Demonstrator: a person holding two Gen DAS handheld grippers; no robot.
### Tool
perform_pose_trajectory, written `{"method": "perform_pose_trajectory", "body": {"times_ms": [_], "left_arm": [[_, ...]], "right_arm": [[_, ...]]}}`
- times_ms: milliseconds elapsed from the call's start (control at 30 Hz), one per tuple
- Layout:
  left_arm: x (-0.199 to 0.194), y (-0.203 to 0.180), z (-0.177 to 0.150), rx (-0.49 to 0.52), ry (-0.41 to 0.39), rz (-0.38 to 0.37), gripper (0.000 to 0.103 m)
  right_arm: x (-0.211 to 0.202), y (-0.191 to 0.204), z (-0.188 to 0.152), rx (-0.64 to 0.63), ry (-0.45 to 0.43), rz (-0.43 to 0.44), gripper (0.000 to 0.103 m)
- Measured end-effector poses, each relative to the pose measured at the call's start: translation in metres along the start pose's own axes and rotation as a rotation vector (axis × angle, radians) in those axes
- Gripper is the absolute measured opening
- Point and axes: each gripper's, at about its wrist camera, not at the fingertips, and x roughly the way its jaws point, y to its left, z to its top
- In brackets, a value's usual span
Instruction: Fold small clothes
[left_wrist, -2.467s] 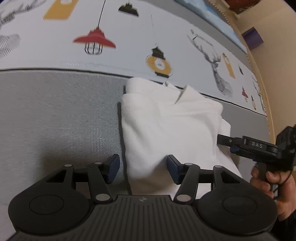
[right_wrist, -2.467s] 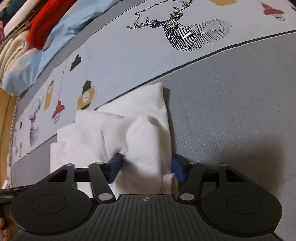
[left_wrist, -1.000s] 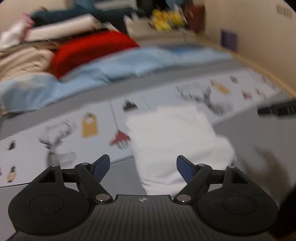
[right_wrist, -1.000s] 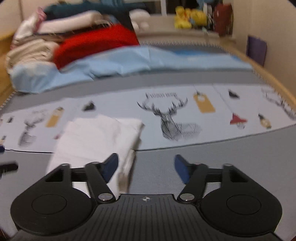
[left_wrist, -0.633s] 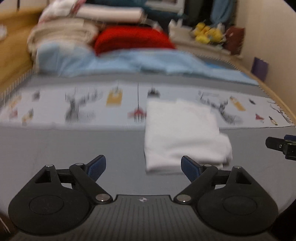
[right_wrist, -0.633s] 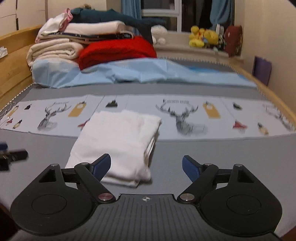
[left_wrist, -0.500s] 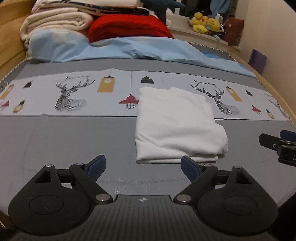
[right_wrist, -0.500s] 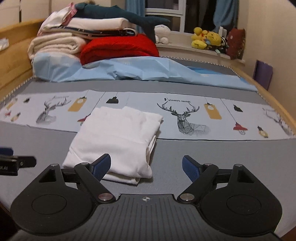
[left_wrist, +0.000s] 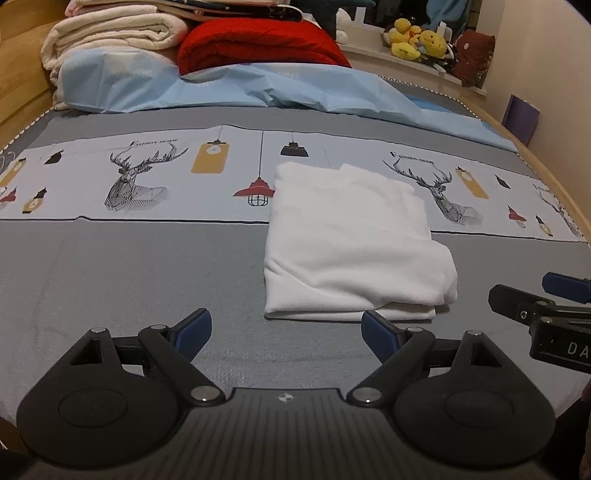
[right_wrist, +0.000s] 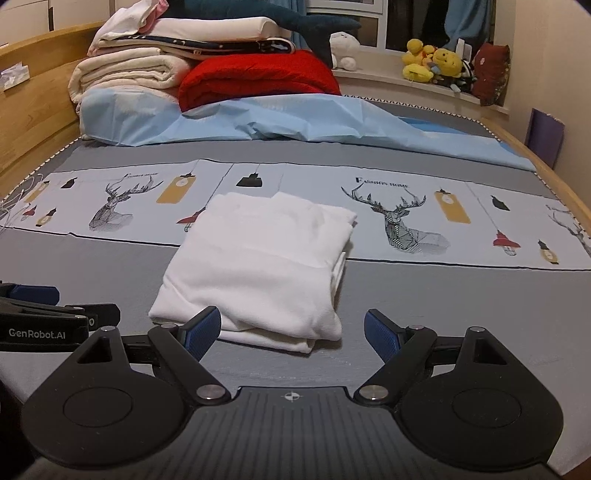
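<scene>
One folded white cotton garment (left_wrist: 351, 243) lay flat on the bed's grey cover (left_wrist: 129, 273), its far half over the pale printed band of deer and hanging lamps (left_wrist: 140, 181) that crossed the bed from left to right. Both tools hung near the bed's near edge, apart from the cloth. The left gripper (left_wrist: 286, 330) had its blue-padded fingers (left_wrist: 194, 330) spread wide with nothing between them; the right gripper (right_wrist: 293, 330) was likewise spread wide and held nothing, the garment lying just beyond its left finger.

At the far end a crumpled light-blue sheet (right_wrist: 295, 122) spread across the bed, with a folded red blanket (right_wrist: 258, 77) and a stack of cream blankets (right_wrist: 129, 74) behind it. A wooden bed frame (right_wrist: 33, 110) ran along the left. Yellow plush toys (right_wrist: 432, 62) sat on a window ledge at the far right, beside a beige wall (right_wrist: 546, 55).
</scene>
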Motion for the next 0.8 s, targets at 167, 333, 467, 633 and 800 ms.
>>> {"method": "perform_pose_trajectory", "body": {"times_ms": [167, 333, 467, 633, 800], "left_arm": [[-0.0001, 0.0036, 0.0004, -0.013, 0.002, 0.001, 0.091], [-0.0002, 0.0038, 0.0012, -0.013, 0.002, -0.002, 0.091], [-0.0001, 0.0044, 0.0012, -0.014, -0.001, -0.005, 0.091], [0.0001, 0.0042, 0.0006, -0.006, -0.006, -0.005, 0.091], [-0.0001, 0.0054, 0.0002, -0.004, -0.01, -0.009, 0.092]], "right_arm": [[0.0029, 0.0028, 0.0011, 0.016, 0.008, 0.009, 0.086], [0.0047, 0.0053, 0.0004, 0.01, 0.015, 0.008, 0.086], [0.0056, 0.003, 0.0007, 0.014, 0.018, 0.008, 0.086], [0.0056, 0.004, 0.0005, 0.012, 0.02, 0.008, 0.086], [0.0053, 0.0043, 0.0004, 0.014, 0.02, 0.008, 0.086]]}}
